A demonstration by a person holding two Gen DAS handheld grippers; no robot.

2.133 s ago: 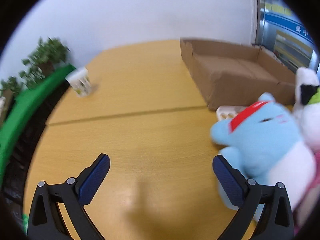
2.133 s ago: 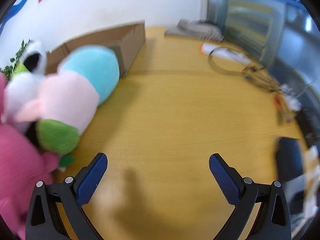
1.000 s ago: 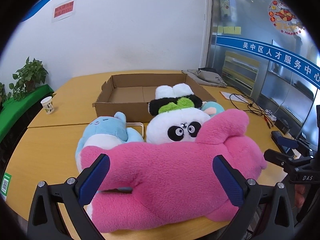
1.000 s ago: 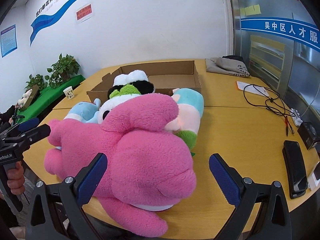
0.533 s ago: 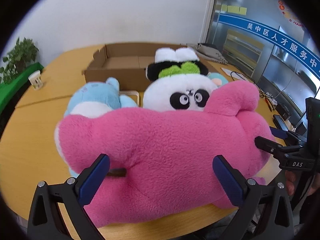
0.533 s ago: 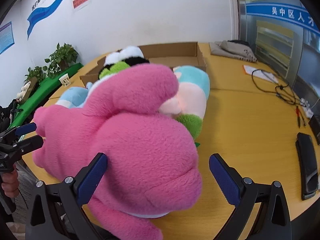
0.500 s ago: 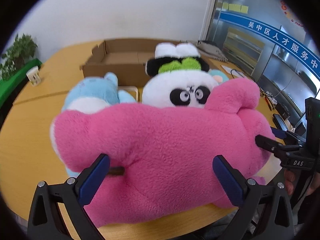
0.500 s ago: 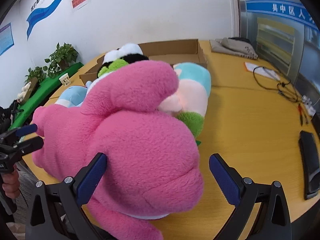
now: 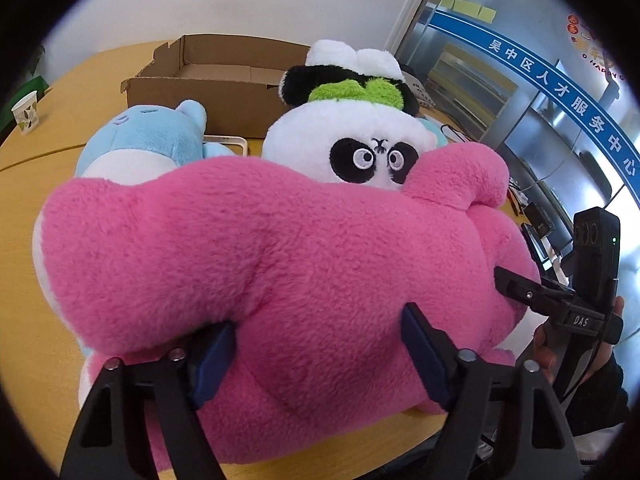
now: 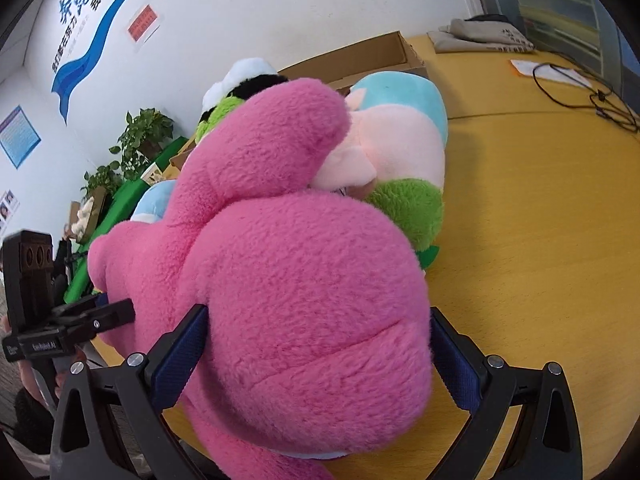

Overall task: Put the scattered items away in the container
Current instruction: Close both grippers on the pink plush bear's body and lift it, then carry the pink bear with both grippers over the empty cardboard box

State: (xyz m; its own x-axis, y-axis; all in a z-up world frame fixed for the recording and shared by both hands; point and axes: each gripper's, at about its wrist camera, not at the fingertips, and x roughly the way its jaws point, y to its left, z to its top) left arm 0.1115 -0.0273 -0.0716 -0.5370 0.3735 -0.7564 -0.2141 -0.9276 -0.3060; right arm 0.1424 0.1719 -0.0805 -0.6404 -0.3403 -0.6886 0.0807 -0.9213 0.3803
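A big pink plush toy lies at the near edge of the wooden table. My left gripper straddles its body; the jaws are closing and both blue pads sink into the fur. My right gripper stands wide around the toy's round head, whose fur brushes both pads. Behind the pink toy sit a panda plush, a light blue plush and a pastel blue, pink and green plush. The open cardboard box stands behind them.
A paper cup stands at the far left of the table. A black cable and a grey bag lie at the far right. Potted plants line the wall. A hand holds the right gripper.
Both grippers have come down and forward onto the pink plush toy. The left jaws have narrowed onto its body. The right jaws stand as wide as before.
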